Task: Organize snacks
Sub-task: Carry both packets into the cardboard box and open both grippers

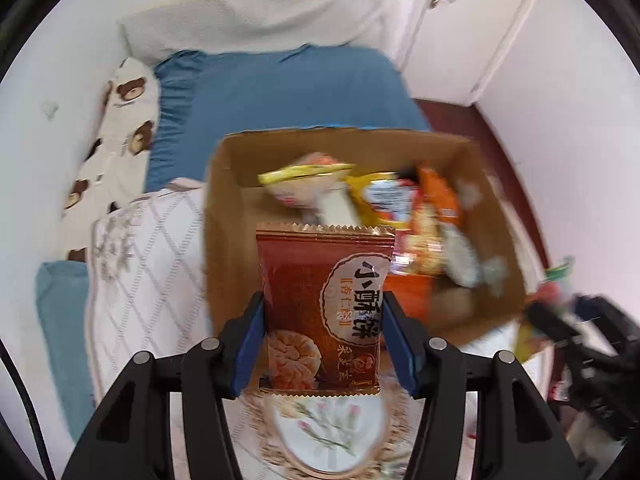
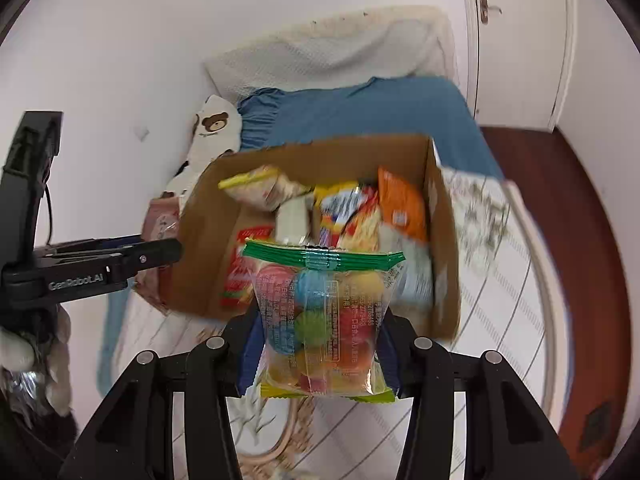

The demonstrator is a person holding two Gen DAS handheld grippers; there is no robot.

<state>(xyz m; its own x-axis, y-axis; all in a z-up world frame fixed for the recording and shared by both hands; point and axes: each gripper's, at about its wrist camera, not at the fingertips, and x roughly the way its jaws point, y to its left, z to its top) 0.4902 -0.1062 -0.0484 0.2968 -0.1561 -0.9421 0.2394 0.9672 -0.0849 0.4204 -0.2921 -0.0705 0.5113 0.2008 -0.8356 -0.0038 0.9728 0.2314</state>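
My left gripper (image 1: pixel 323 334) is shut on a red-brown pastry packet (image 1: pixel 325 308) with a printed biscuit, held upright above the table. Beyond it stands an open cardboard box (image 1: pixel 218 216) with several snack bags inside. My right gripper (image 2: pixel 318 336) is shut on a clear bag of coloured candy balls (image 2: pixel 326 320) with a green top seal. The same cardboard box (image 2: pixel 444 248) lies just ahead of it, full of snack packets (image 2: pixel 400 204). The left gripper (image 2: pixel 120 258) shows from the side at the left edge of the right wrist view, next to the box.
The box rests on a white quilted cloth (image 1: pixel 148 280) over a table. Behind it is a bed with a blue sheet (image 1: pixel 280 92) and a bear-print pillow (image 1: pixel 120 128). A white door (image 2: pixel 516 40) and dark red floor (image 2: pixel 580 240) lie to the right.
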